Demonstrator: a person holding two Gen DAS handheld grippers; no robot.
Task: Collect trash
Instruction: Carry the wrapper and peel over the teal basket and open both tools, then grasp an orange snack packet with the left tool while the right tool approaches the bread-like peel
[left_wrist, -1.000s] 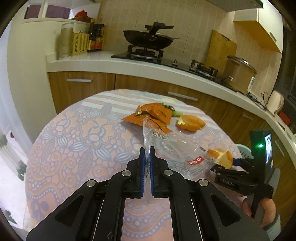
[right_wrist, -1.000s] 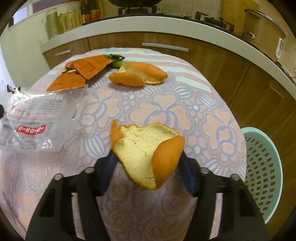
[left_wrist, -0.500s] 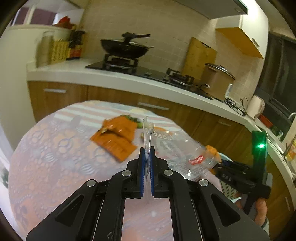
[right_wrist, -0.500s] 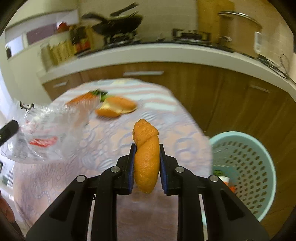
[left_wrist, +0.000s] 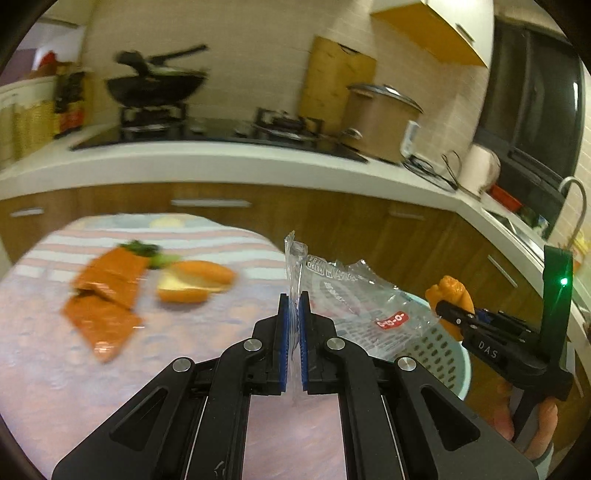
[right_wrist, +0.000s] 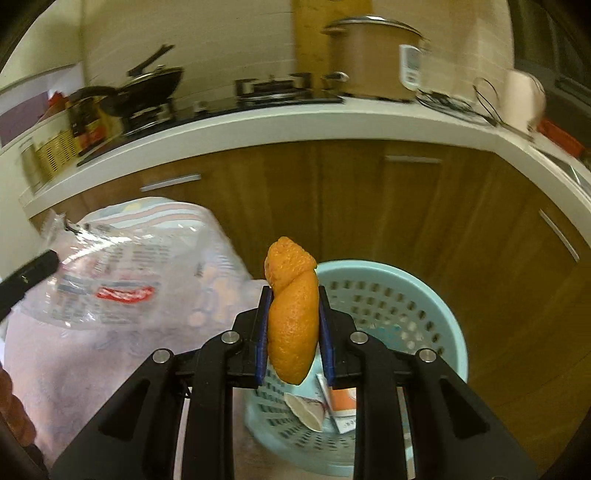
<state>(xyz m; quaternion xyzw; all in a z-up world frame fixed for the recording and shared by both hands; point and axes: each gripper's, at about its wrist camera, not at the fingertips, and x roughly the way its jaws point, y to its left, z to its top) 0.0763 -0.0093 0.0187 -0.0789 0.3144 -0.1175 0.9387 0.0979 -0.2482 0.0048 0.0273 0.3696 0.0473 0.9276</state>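
Above the pale blue basket (right_wrist: 391, 295), which stands on the floor just beside the desk (left_wrist: 44, 369), the right hand-held gripper (right_wrist: 293, 332) pinches a curled piece of orange peel (right_wrist: 293, 317) between its blue pads. The peel hangs over the near side of the basket's mouth, so this piece looks ready to drop. Inside the basket some trash already lies at the bottom: a pale scrap and a small white-and-orange packet, near the basket's front wall. That part of the job appears done.

The left hand-held gripper (left_wrist: 294, 332) is pressed together on one edge of a clear plastic bag (left_wrist: 354, 302) with a red label. The bag trails from the pads toward the basket, hanging in the air between the desk and the basket's rim, not yet over the opening as far as the left view shows. It seems to be the next thing to go in after the peel.

Farther from the basket, on the desk's patterned cloth, more trash is left: a few flat orange wrappers (left_wrist: 107, 302), a bit of green stalk (left_wrist: 147, 251) touching their far end, and a larger piece of orange peel (left_wrist: 195, 282) just beside them, on the side nearer the basket. The view is blurred there, so smaller bits cannot be ruled out. Judging by this, the task is somewhere around the middle, with two pieces in hand and at least these pieces still to fetch.
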